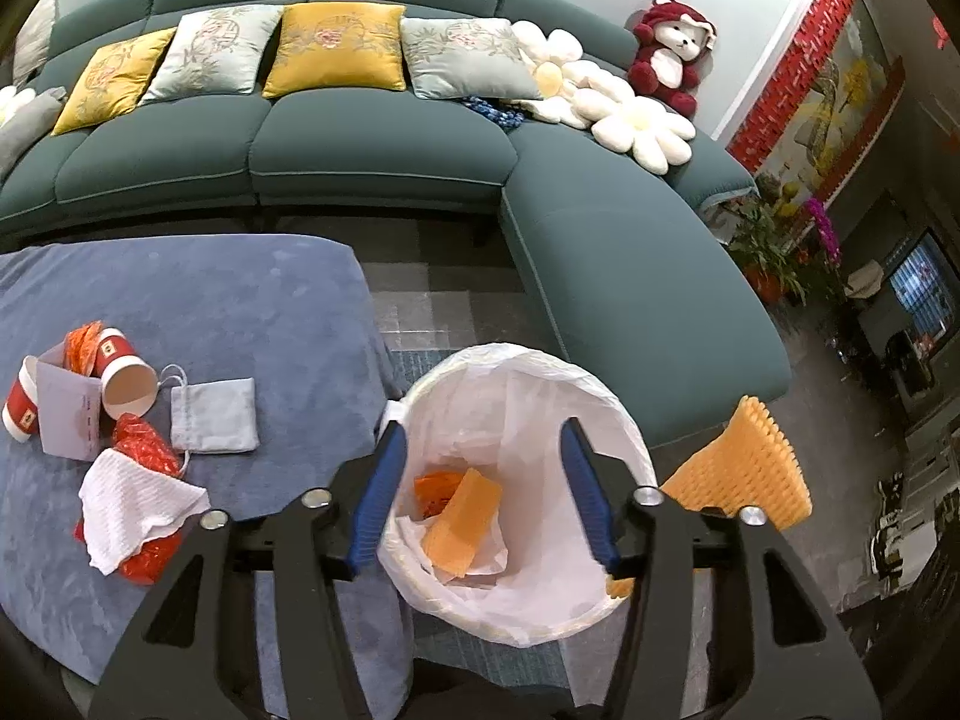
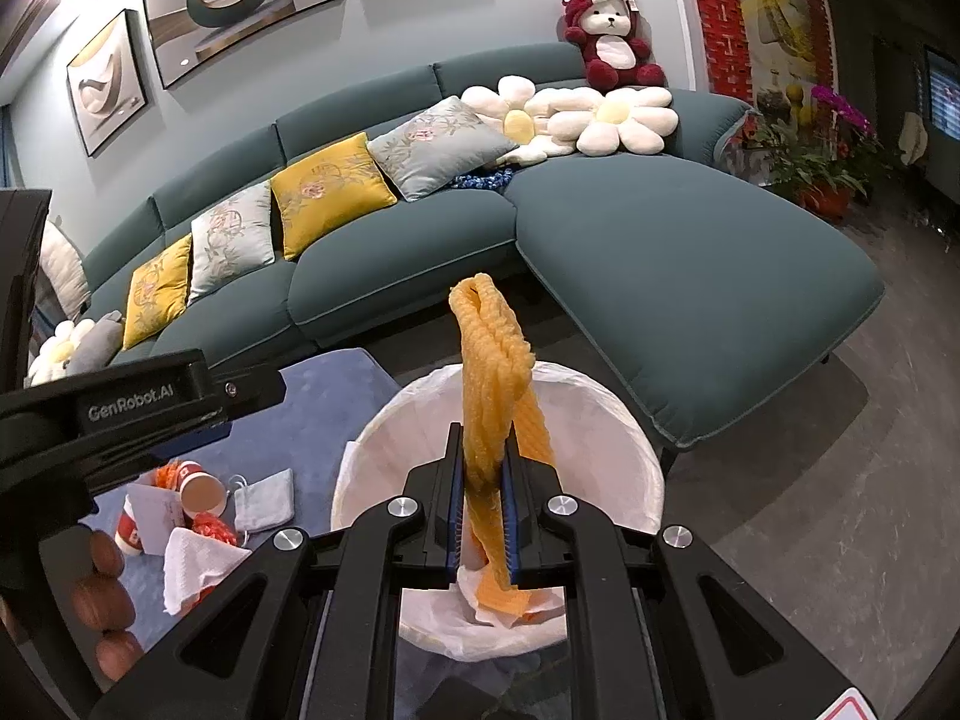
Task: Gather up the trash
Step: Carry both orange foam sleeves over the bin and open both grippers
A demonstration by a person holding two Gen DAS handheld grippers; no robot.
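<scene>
My left gripper (image 1: 482,429) hangs open over a white-lined trash bin (image 1: 522,360), with nothing between its blue pads. Inside the bin lie an orange foam piece (image 1: 465,519) and an orange wrapper (image 1: 435,492). My right gripper (image 2: 485,444) is shut on a folded orange foam sheet (image 2: 495,372) and holds it upright over the same bin (image 2: 600,396). That sheet (image 1: 744,462) also shows at the right of the left wrist view. On the blue-covered table (image 1: 210,300) lie red paper cups (image 1: 126,372), a white card (image 1: 63,414), a white tissue (image 1: 132,498), a red wrapper (image 1: 144,438) and a grey pouch (image 1: 213,414).
A dark green corner sofa (image 1: 630,276) with cushions (image 1: 336,48) and a plush bear (image 1: 669,54) runs behind the table and past the bin's right side. Potted plants (image 2: 822,162) stand at the far right. The bin stands on the floor at the table's right edge.
</scene>
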